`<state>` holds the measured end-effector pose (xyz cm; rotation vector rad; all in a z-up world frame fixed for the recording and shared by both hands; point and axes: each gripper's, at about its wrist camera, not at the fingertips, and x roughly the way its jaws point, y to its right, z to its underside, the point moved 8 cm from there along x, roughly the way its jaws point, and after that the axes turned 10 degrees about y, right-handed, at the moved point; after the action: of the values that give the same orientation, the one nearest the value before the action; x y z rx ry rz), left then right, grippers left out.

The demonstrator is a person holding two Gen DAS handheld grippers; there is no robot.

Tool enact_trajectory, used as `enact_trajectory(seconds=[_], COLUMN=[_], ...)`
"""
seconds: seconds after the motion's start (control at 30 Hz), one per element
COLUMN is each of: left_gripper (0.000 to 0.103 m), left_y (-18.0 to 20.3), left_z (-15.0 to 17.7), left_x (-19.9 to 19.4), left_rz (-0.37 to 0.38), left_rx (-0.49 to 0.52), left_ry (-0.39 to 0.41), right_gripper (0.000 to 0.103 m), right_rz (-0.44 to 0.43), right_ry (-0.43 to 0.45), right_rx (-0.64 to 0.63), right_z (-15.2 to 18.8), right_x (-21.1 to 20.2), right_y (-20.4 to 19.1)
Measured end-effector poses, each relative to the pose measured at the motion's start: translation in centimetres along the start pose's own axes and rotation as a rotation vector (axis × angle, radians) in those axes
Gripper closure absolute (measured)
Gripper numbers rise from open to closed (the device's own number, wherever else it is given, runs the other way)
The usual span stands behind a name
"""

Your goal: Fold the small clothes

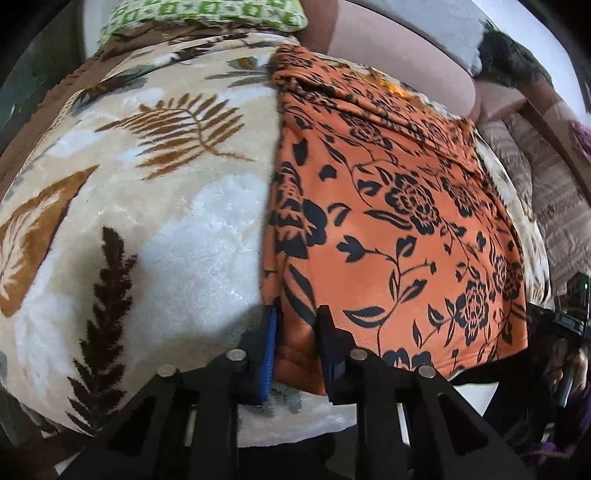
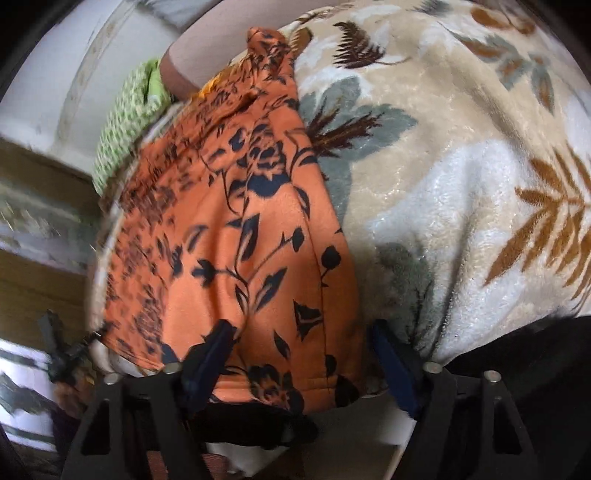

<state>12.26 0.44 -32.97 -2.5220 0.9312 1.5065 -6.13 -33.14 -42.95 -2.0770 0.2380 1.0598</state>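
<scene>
An orange garment with a black flower print [image 1: 399,229] lies flat on a cream leaf-patterned blanket [image 1: 166,206]. My left gripper [image 1: 297,317] is at the garment's near left corner, its blue-padded fingers narrowly apart with a fold of the orange cloth between them. In the right wrist view the same garment [image 2: 236,236] lies on the blanket [image 2: 461,177]. My right gripper [image 2: 299,332] is open wide, its fingers standing either side of the garment's near hem, over the cloth.
A green-and-white patterned pillow [image 1: 207,14] lies at the far end of the bed; it also shows in the right wrist view [image 2: 125,122]. A pinkish headboard [image 1: 388,44] runs behind. Striped bedding [image 1: 546,192] lies at the right. The other gripper's black body [image 1: 565,325] shows at the right edge.
</scene>
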Motion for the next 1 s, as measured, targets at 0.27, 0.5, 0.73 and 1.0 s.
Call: enact_trajectory(seconds=[0.27,0.5,0.73,1.0], left_gripper=[0.09,0.095,0.095,0.099], left_y=[0.6,0.8,1.0,0.4], left_z=[0.1,-2.3,-9.2,-14.6], left_x=[0.2,-2.7,-8.1,-9.8], left_rz=[-0.007,0.125,0.216,0.238], left_rx=[0.05,-0.038,-0.11,-0.149], left_ry=[-0.024,0.026,0.192,0.27], right_gripper=[0.089,0.089,0.089,0.089], right_rz=[-0.081,-0.4,-0.552,-0.624], right_ry=[-0.042,0.017,0.139,0.179], right_rx=[-0.061,0.099,0.177,0.198], right_z=[0.5,-3.0,-9.2,-13.5], right_x=[-1.4,-5.6,-9.8,-10.4], right_y=[-2.5,-5.8,-7.1,-7.9])
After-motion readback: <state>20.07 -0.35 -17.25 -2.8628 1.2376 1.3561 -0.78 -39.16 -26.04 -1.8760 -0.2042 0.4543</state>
